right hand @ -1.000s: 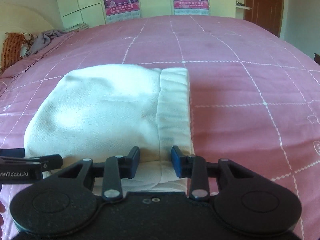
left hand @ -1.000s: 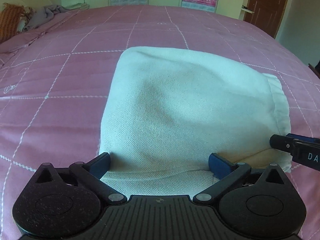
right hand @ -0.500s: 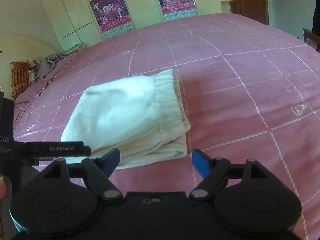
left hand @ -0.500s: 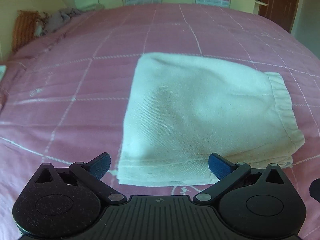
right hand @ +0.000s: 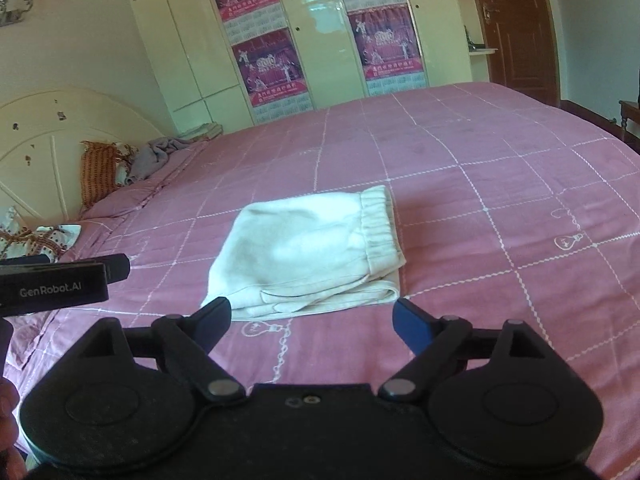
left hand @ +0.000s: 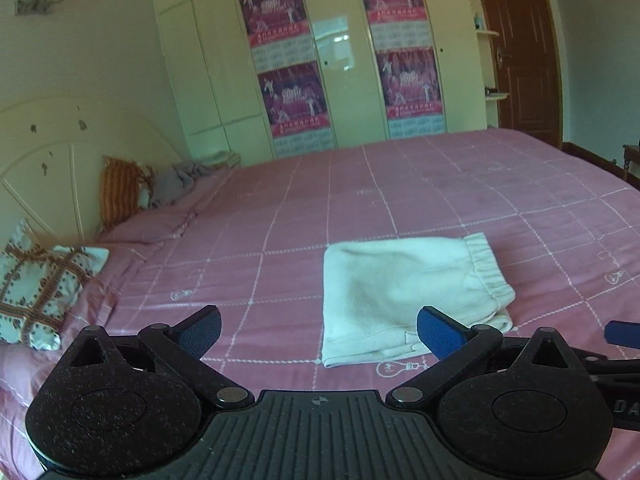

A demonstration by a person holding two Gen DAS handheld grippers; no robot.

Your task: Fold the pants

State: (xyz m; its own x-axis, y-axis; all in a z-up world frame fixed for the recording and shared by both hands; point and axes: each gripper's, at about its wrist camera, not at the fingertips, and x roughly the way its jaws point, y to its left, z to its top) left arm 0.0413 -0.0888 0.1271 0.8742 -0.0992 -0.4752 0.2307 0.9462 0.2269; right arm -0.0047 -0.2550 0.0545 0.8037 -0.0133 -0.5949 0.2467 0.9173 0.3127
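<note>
The white pants lie folded into a compact rectangle on the pink bed, elastic waistband on the right side. They also show in the right wrist view. My left gripper is open and empty, held back from the pants' near edge and above the bed. My right gripper is open and empty, also pulled back from the near edge. The left gripper's body shows at the left of the right wrist view.
Pillows and a grey cloth lie by the headboard at the left. A wardrobe with posters stands behind the bed, a brown door at the right.
Both grippers let go of the pants and drew back and up from them. The right gripper's jaws opened wide. The folded pants stay flat on the bed.
</note>
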